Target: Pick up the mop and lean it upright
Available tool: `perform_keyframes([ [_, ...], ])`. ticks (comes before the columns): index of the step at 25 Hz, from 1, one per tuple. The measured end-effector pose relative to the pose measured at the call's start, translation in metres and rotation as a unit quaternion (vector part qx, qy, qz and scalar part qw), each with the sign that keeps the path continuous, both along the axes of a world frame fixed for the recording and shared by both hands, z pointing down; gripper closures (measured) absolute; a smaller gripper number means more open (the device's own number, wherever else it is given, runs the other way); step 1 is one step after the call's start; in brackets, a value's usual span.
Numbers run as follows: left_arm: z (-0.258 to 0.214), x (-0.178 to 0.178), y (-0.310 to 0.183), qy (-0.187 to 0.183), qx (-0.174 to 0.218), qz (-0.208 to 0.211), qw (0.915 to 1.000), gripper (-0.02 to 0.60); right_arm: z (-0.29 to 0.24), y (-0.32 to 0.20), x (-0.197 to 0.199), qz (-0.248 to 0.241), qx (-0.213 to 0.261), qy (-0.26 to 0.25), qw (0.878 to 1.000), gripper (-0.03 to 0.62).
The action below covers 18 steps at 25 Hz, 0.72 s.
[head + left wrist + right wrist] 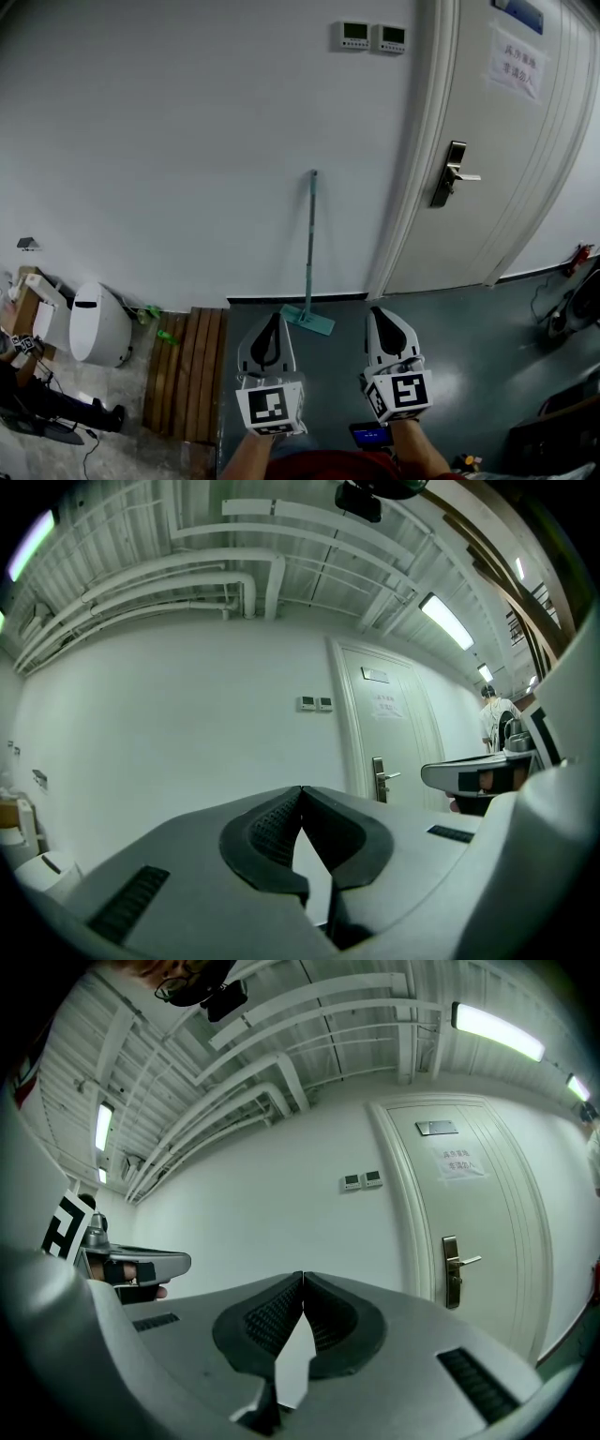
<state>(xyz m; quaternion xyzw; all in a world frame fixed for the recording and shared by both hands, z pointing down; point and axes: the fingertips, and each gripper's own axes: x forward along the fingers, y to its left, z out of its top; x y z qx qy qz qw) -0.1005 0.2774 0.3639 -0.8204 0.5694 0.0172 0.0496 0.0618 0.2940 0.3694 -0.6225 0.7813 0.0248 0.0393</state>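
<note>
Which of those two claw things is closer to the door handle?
Right. In the head view the right gripper sits below and left of the door handle; the left gripper is farther left, on the other side of the mop.

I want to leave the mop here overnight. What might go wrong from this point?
1. The mop only leans on the smooth wall; its head may slide out across the floor and let it fall.
2. It stands close beside the door, so anyone passing through might knock it over.
</note>
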Motion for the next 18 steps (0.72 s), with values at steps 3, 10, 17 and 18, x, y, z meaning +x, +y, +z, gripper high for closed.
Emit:
perform_keyframes([
  [3, -0.005, -0.009, -0.022, 0.001, 0.003, 0.003, 1.0000, 0.566, -0.002, -0.022, -0.010, 0.004, -0.003, 0.002, 1.000, 0.577],
  [10, -0.007, -0.032, -0.067, -0.002, 0.005, 0.017, 0.9998, 0.566, -0.006, -0.065, -0.036, 0.017, -0.003, 0.004, 1.000, 0.577],
  [17, -0.008, -0.047, -0.093, 0.008, 0.012, 0.038, 0.9992, 0.566, -0.002, -0.086, -0.055, 0.036, -0.003, 0.002, 0.999, 0.577],
  [18, -0.009, -0.048, -0.096, 0.012, 0.013, 0.041, 0.9990, 0.566, 0.000, -0.088, -0.057, 0.039, -0.003, 0.001, 0.999, 0.577],
])
